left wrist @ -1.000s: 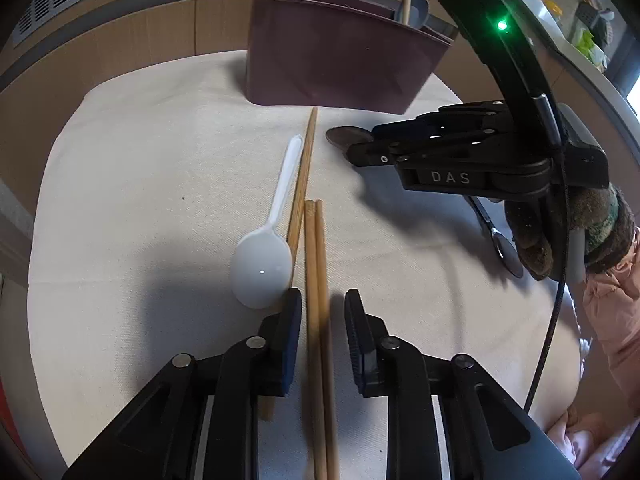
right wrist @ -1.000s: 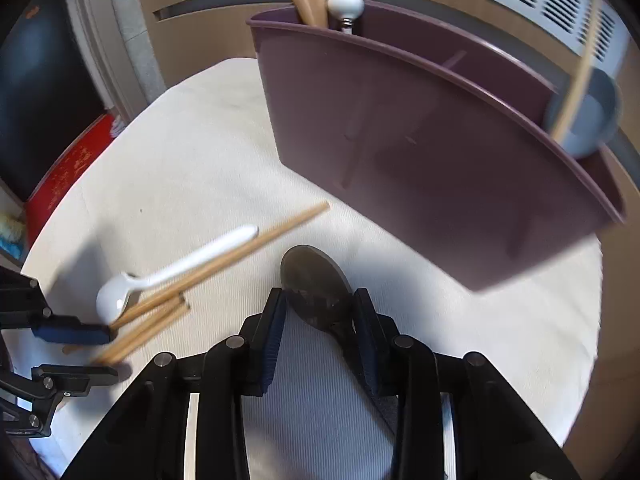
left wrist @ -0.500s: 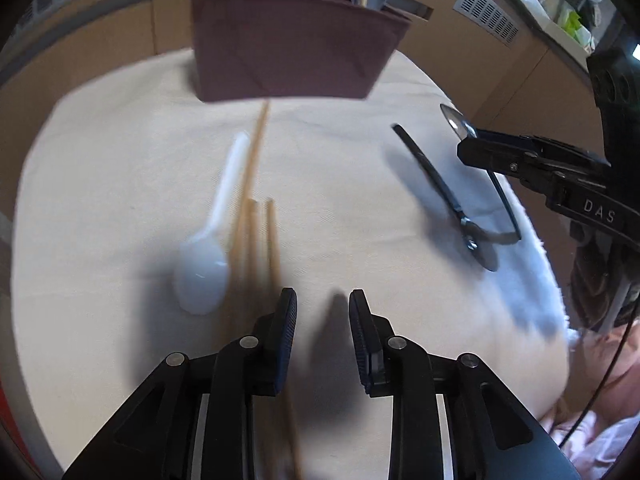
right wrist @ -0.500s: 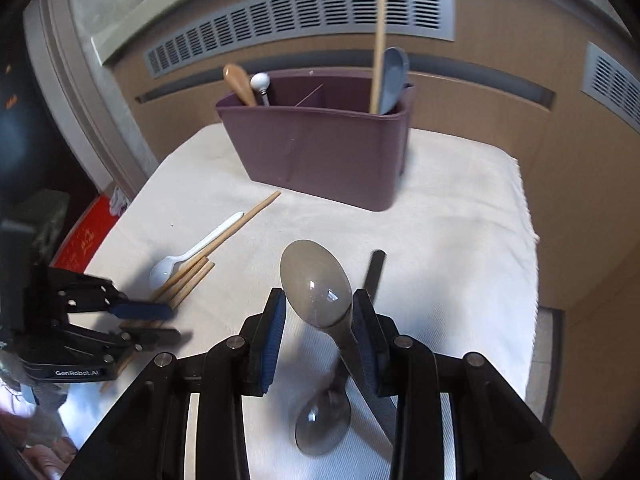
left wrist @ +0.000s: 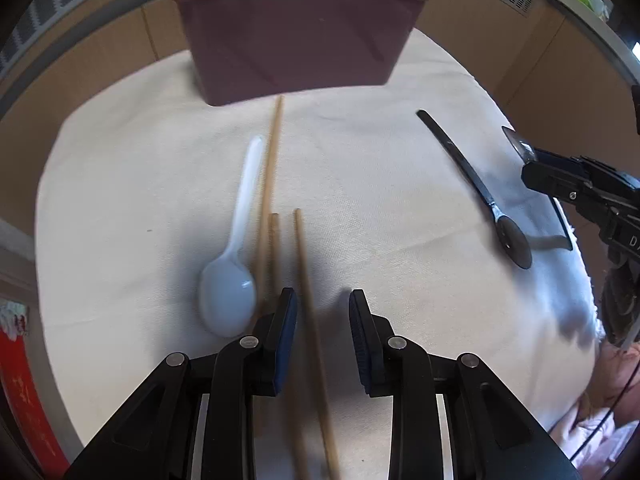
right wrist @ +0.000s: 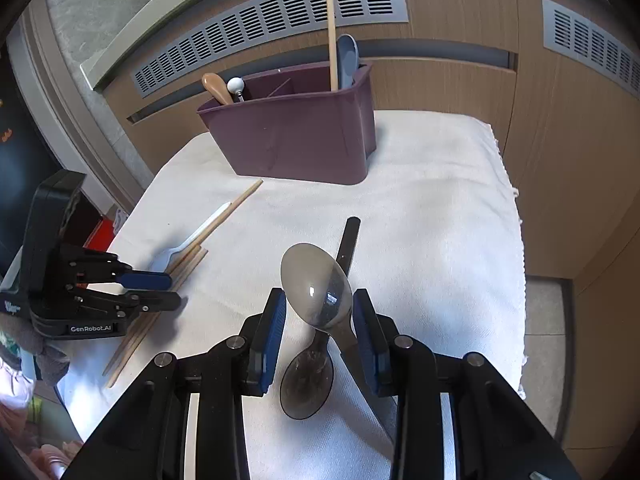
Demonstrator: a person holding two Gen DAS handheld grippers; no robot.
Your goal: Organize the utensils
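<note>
While several utensils already stand in the purple utensil caddy [right wrist: 296, 136] at the back of the counter, most of the job is left. Its left compartment holds a wooden handle [right wrist: 216, 87] and a white-knobbed handle [right wrist: 236, 86]; its right compartment holds an upright chopstick [right wrist: 330, 32] and a grey spoon [right wrist: 347, 60]. The middle compartment looks empty, as far as the right wrist view shows.

On the white cloth [right wrist: 440, 200] lie a white plastic spoon [left wrist: 234, 272], three wooden chopsticks [left wrist: 269, 184] just beside it, and a dark metal spoon [left wrist: 492, 208] well apart to the right, bowl toward the near edge.

The right claw [right wrist: 319, 312] is raised above the cloth and grasps a metal spoon [right wrist: 316, 290] by its neck, bowl pointing forward toward the caddy; this one appears to be on its way in. The left claw [left wrist: 323, 312] is released, jaws apart, low over the cloth with one chopstick [left wrist: 310, 276] running between its pads but not clamped.

By my count one spoon is in transit and five pieces remain on the cloth: the three chopsticks, the white spoon and the dark spoon. Roughly the first half looks done.
</note>
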